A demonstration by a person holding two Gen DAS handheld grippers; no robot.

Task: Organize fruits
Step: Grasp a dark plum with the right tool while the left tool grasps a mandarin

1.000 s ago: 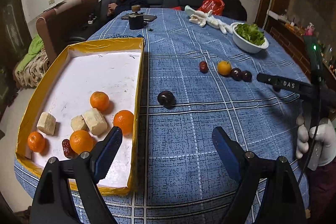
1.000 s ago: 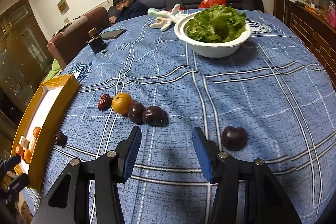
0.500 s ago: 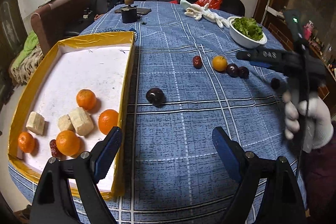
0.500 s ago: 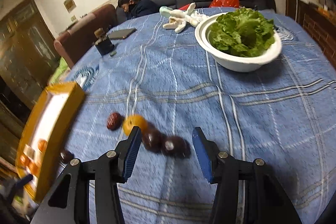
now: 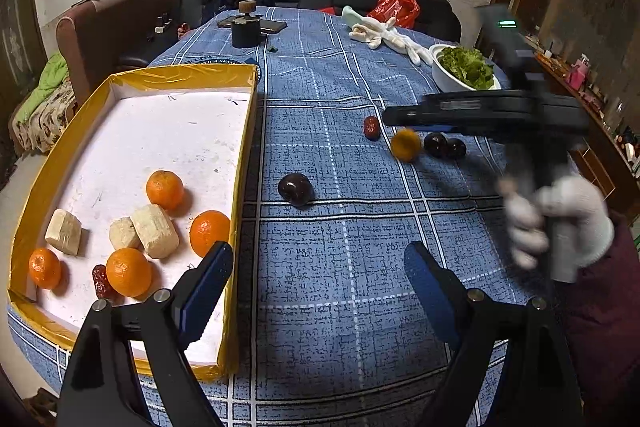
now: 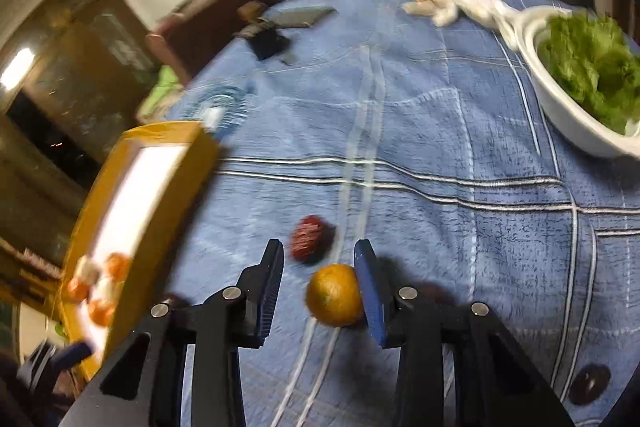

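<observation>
A yellow-rimmed tray (image 5: 244,163) at the left holds several oranges (image 5: 165,189), pale chunks (image 5: 154,231) and a red date (image 5: 100,282). On the blue cloth lie a dark plum (image 5: 295,189), a red date (image 5: 371,127), an orange (image 5: 405,145) and two dark plums (image 5: 444,146). My left gripper (image 5: 318,287) is open and empty above the cloth beside the tray. My right gripper (image 6: 318,259) is open, its fingers on either side of the orange (image 6: 335,294), which sits against the right finger. The red date (image 6: 307,237) lies just beyond.
A white bowl of lettuce (image 6: 584,75) stands at the far right. White gloves (image 5: 384,34), a black holder (image 5: 246,27) and a phone lie at the far end. A person sits on the sofa behind. Another dark plum (image 6: 591,383) lies near my right gripper.
My right gripper has swung left and dropped down over the orange, so that its open fingers now straddle it. My left gripper has barely moved.
</observation>
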